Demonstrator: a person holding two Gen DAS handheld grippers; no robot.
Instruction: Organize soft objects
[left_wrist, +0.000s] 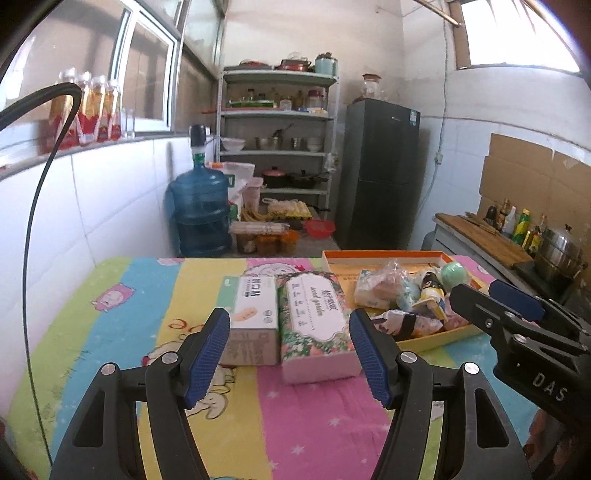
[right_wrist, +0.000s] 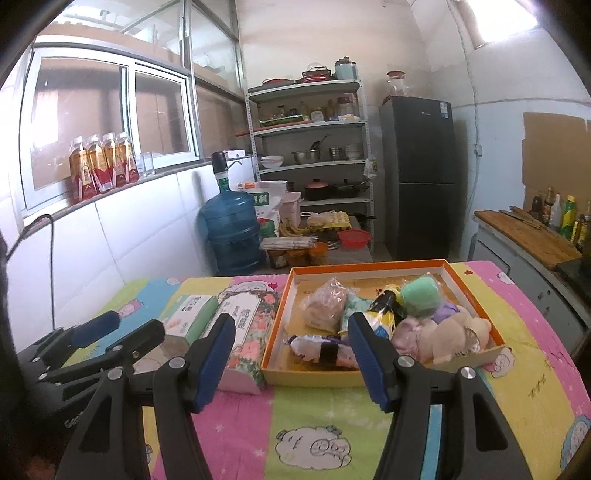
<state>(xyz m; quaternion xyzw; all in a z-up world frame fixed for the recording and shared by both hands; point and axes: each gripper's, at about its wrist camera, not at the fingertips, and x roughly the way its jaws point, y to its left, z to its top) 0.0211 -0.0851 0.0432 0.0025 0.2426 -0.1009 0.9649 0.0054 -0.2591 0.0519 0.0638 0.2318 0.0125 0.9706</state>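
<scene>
An orange tray (right_wrist: 273, 332) on the striped tablecloth holds several soft things: a clear bag (right_wrist: 327, 302), a green sponge ball (right_wrist: 421, 293), a purple packet (right_wrist: 321, 350) and a beige plush (right_wrist: 454, 336). The tray also shows in the left wrist view (left_wrist: 436, 339). Left of it lie a floral tissue pack (left_wrist: 314, 321) and a white box (left_wrist: 255, 317). My left gripper (left_wrist: 290, 354) is open and empty, just before the tissue pack and box. My right gripper (right_wrist: 291, 358) is open and empty at the tray's near left corner.
A tiled wall runs along the left of the table. Behind the table stand a blue water jug (right_wrist: 231, 232), a metal shelf rack (right_wrist: 314, 147) and a dark fridge (right_wrist: 419, 177). A counter with bottles (right_wrist: 565, 218) is at the right.
</scene>
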